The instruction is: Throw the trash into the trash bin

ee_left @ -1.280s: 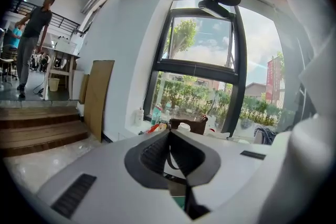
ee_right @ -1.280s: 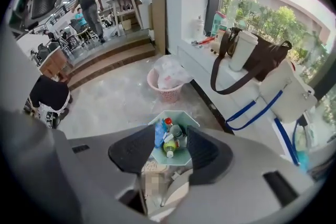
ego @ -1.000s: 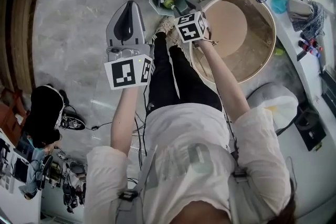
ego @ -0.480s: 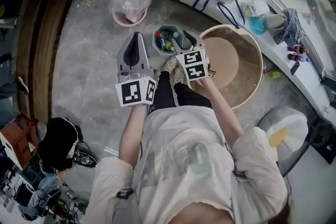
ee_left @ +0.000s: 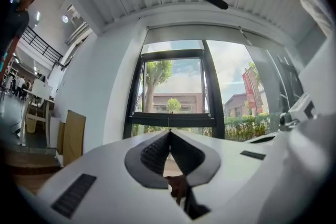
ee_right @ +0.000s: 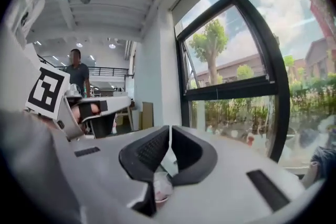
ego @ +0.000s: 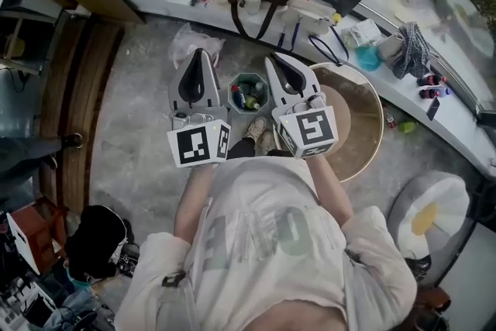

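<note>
My right hand-held gripper [ee_right: 169,127] has just been closing and its jaws now meet at the tips with nothing pinched between them. The pale cup [ee_right: 159,186] in the gap under the tips stands somewhere beyond, not in the grip. The left hand-held gripper [ee_left: 169,132] is closed as well and carries nothing. Both point level toward the window [ee_left: 170,81], long axes side by side, held up in front of the chest.

Out from there, the relation that matters: the trash bin [ego: 249,75] sits on the floor [ego: 132,120] well below the pair, showing between them in the head view and just ahead of my operator's shoes [ego: 260,137]. It is octagonal, mouth up, so it has no long axis to line up with. Bottles and other trash [ego: 246,95] already lie inside it. I judge the two hands about equally near, the right a shade closer. Neither aims at the bin; any return means tipping down rather than reaching forward. The big round tub [ego: 364,128] lies just beside the bin on the right.

Against a second ago — the right hand-held gripper was down at the bin's rim with jaws apart, and the left hung lower over the floor. Now both are lifted clear and levelled, and the bin looks smaller beneath them. I read this as the drop made.
</note>
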Motion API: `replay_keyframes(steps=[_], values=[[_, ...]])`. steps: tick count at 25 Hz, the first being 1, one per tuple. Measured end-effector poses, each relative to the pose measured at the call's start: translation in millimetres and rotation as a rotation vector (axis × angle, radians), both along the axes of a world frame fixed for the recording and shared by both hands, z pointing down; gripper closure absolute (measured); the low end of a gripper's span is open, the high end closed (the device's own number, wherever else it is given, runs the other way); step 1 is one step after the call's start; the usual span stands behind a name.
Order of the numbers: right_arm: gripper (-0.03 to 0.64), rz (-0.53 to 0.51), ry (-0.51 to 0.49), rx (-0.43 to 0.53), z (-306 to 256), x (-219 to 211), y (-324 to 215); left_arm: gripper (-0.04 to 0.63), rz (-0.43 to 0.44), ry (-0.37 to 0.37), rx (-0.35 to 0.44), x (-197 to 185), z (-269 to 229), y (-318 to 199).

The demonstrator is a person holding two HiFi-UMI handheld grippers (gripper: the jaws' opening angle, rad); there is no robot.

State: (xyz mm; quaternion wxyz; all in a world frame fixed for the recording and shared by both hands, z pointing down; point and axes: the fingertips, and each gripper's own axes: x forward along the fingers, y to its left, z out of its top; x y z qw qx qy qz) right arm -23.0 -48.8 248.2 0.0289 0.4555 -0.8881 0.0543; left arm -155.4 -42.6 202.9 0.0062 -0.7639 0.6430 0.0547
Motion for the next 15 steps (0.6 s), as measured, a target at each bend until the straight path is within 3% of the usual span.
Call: replay_keyframes(steps=[6, 15], values=[[0.6, 0.08, -0.038, 0.075, -37.8, 37.6, 19.3, 0.584, 0.103, -0.011, 0.031, 36.9, -15.0, 6.8], [0.603, 0.171, -0.018, 0.097, -41.9, 72.9, 30.8, 0.584, 0.15, -0.013, 0.043, 56.0, -21.7, 10.9]])
